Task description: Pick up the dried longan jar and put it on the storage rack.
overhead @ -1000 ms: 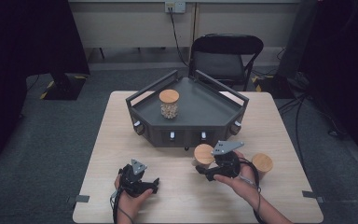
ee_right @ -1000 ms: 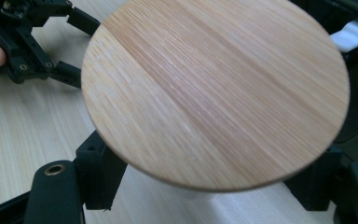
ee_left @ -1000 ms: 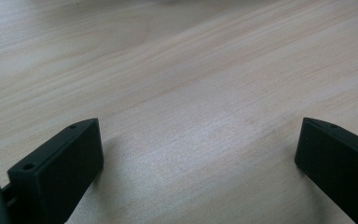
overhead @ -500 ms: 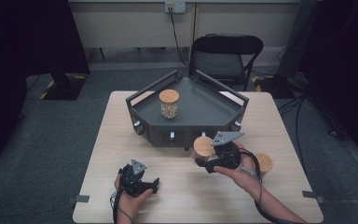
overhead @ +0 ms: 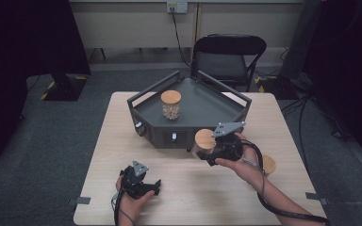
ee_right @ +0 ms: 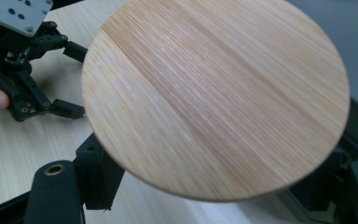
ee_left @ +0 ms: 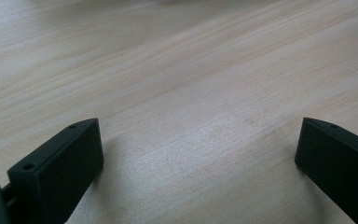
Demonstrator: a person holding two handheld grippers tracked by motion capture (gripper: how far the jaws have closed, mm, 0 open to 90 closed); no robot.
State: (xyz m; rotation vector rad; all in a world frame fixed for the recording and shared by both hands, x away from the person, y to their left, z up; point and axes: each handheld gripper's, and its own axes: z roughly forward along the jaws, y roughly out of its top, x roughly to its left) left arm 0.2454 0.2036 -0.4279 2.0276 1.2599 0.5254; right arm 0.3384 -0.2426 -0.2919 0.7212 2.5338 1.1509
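Gripping a wooden-lidded jar [overhead: 202,142], your right gripper [overhead: 213,151] holds it off the table [overhead: 99,155], just in front of the dark tray [overhead: 207,106], jaws clamped below its lid. Your left gripper [overhead: 156,186] rests near the table's front edge, jaws wide apart with nothing between them.

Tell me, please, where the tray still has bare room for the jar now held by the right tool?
The grey tray is bare across its middle and right, between the nut-filled jar at its left and the right rail. The right tool, shut on the held jar, hangs just before the front wall. On the table, the left strip is free; the right edge holds a third jar.
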